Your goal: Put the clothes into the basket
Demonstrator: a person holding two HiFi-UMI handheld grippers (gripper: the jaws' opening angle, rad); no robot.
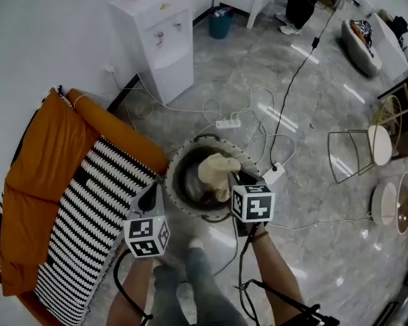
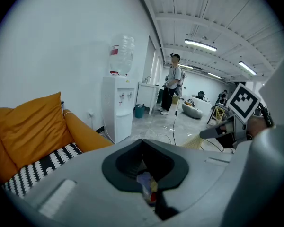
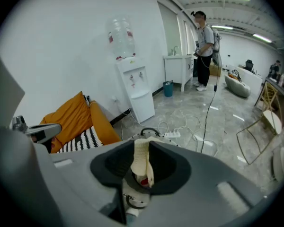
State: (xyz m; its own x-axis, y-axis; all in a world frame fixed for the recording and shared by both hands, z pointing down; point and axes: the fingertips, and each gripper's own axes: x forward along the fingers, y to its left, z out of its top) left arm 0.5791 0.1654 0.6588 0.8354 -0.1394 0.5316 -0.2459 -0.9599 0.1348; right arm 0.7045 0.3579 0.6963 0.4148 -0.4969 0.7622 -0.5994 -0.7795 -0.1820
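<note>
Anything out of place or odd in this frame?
Loose cables and power strips sprawl over the floor right beside the basket, a possible trip hazard. The cream garment pokes above the rim, between the open jaws of the right gripper.

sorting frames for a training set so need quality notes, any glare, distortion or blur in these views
Head view: evenly lit, white streaks of glare on the polished floor, straight lines bent toward the edges. Left gripper view: strong fisheye, black corners, ceiling lights blown out. Right gripper view: same dark fisheye rim, background sharp, cream garment clearly lit.
</note>
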